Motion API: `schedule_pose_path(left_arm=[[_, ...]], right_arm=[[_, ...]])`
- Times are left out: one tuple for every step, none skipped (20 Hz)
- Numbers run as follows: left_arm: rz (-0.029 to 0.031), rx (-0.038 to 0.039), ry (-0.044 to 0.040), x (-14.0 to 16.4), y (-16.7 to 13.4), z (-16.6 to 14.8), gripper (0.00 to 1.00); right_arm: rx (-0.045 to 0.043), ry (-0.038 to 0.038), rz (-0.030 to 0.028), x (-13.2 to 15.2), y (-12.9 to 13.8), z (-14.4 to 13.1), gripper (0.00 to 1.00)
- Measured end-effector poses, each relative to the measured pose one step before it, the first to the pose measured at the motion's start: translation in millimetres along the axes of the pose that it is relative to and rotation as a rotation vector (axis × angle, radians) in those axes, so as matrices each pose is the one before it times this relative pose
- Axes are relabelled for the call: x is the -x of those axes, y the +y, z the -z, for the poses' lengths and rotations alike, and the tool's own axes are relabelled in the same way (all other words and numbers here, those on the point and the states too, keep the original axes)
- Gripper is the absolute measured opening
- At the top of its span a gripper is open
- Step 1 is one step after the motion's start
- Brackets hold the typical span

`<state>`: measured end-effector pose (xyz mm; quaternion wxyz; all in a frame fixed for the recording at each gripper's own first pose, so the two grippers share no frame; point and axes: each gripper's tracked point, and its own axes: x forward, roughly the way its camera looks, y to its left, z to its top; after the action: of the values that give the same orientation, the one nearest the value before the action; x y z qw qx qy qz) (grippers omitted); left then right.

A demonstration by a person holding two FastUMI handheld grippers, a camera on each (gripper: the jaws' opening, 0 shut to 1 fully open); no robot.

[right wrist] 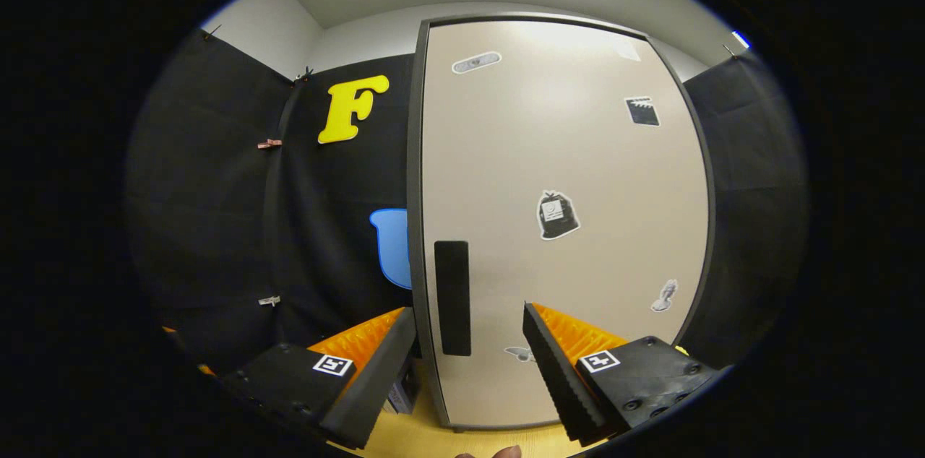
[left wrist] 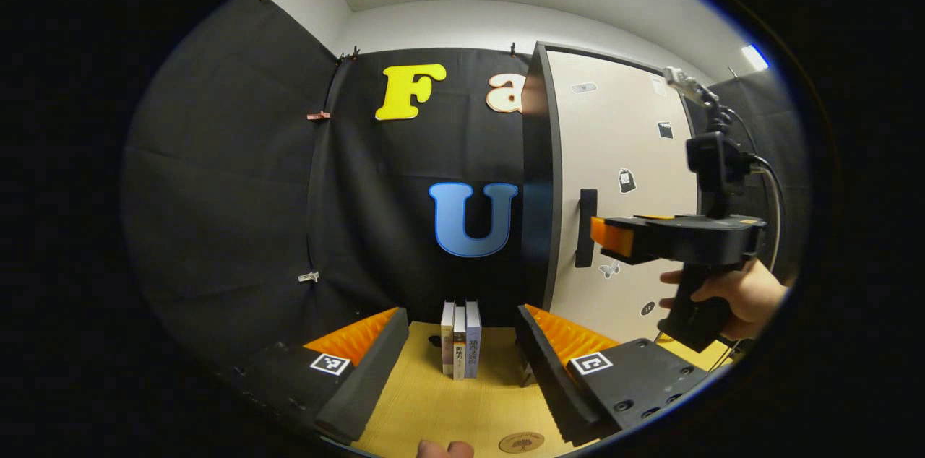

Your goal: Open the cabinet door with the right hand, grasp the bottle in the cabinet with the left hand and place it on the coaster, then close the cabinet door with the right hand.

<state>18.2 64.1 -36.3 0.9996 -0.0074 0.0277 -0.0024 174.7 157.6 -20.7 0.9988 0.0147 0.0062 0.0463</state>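
The tall cabinet stands on the right with its beige door (left wrist: 621, 176) (right wrist: 564, 227) closed, so the bottle inside is hidden. A dark vertical handle (left wrist: 587, 227) (right wrist: 452, 297) sits near the door's left edge. My right gripper (right wrist: 468, 310) is open, and the handle lies between its fingers and a little beyond their tips. In the left gripper view a hand (left wrist: 737, 299) holds that right gripper (left wrist: 603, 238) close to the handle. My left gripper (left wrist: 459, 313) is open over the wooden table with nothing in it. A round wooden coaster (left wrist: 522, 441) lies near its right finger.
Three books (left wrist: 460, 339) stand upright on the light wooden table (left wrist: 433, 400), left of the cabinet and straight ahead of my left gripper. Black cloth walls close the booth at the back and left. Fingertips (left wrist: 444, 449) show at the bottom edge.
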Motion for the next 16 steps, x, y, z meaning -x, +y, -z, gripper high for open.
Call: schedule_pose_path(left_arm=[[-0.00408, -0.00385, 0.00261, -0.31, 2.78, 1.45, 0.95], [-0.00619, -0.00445, 0.00377, 0.27, 3.3, 2.57, 0.95], [-0.00793, -0.00081, 0.0054, 0.39, 4.69, 2.99, 0.95], [-0.00533, 0.00457, 0.00471, -0.55, 4.18, 1.89, 0.95], [-0.00623, 0.00625, 0.00517, -0.36, 4.09, 2.41, 0.95], [-0.00747, 0.00444, 0.00286, 0.62, 4.24, 0.99, 0.95], [-0.00802, 0.00129, 0.00045, 1.68, 5.47, 1.14, 0.95], [-0.00886, -0.00149, 0.00059, 0.5, 4.31, 0.12, 0.95], [-0.00574, -0.00244, 0.00052, 0.05, 2.78, 1.47, 0.95], [-0.00635, -0.00186, -0.00028, 0.02, 3.0, -0.54, 0.95], [-0.00411, 0.00133, 0.00026, 0.69, 2.38, 1.21, 0.95], [-0.00233, 0.00311, 0.00035, -0.09, 0.96, -0.15, 0.95], [-0.00159, 0.00315, 0.00125, 0.58, 0.62, 1.01, 0.95], [-0.00066, 0.0015, 0.00139, 0.7, 0.34, -0.06, 0.95], [-0.00153, -0.00086, 0.00235, 1.92, 0.54, 1.17, 0.95], [0.00027, -0.00244, 0.0008, 0.88, -0.4, -0.34, 0.95]], right_arm=[[0.00023, -0.00336, 0.00772, -8.77, 2.51, 0.53, 1.0], [0.00607, -0.00845, 0.00946, -9.24, 0.42, -0.2, 0.98], [0.00369, -0.00736, 0.01103, -7.65, 0.57, -0.77, 0.97], [0.00247, -0.00834, 0.00739, -6.24, 1.88, -0.61, 0.97], [0.00149, -0.00275, 0.00602, -6.79, 1.5, 0.48, 0.97], [0.00061, -0.00049, 0.00749, -5.45, 0.78, 2.4, 0.97], [0.00171, 0.00236, 0.00839, -7.05, 0.25, 3.72, 0.97], [-0.00288, 0.00757, 0.01235, -1.66, -1.11, 1.41, 0.95], [-0.0092, 0.00814, -0.00316, -4.57, 2.01, 4.03, 0.87], [-0.0059, 0.01455, 0.01194, -5.85, -2.06, 4.7, 0.86], [-0.0037, 0.01918, 0.00781, -0.23, -0.83, 5.35, 0.67], [-0.01077, 0.02475, -0.00481, 2.14, 2.45, 5.85, 0.63], [0.00016, -0.00485, -0.02198, -2.53, 5.71, 1.2, 0.49], [0.03382, -0.0032, 0.03241, 2.36, -7.1, 1.15, 0.49], [0.02217, -0.02128, 0.00565, -1.42, 1.26, -3.32, 0.36], [0.01173, 0.00364, -0.00337, -1.24, -0.93, 2.58, 0.35]])
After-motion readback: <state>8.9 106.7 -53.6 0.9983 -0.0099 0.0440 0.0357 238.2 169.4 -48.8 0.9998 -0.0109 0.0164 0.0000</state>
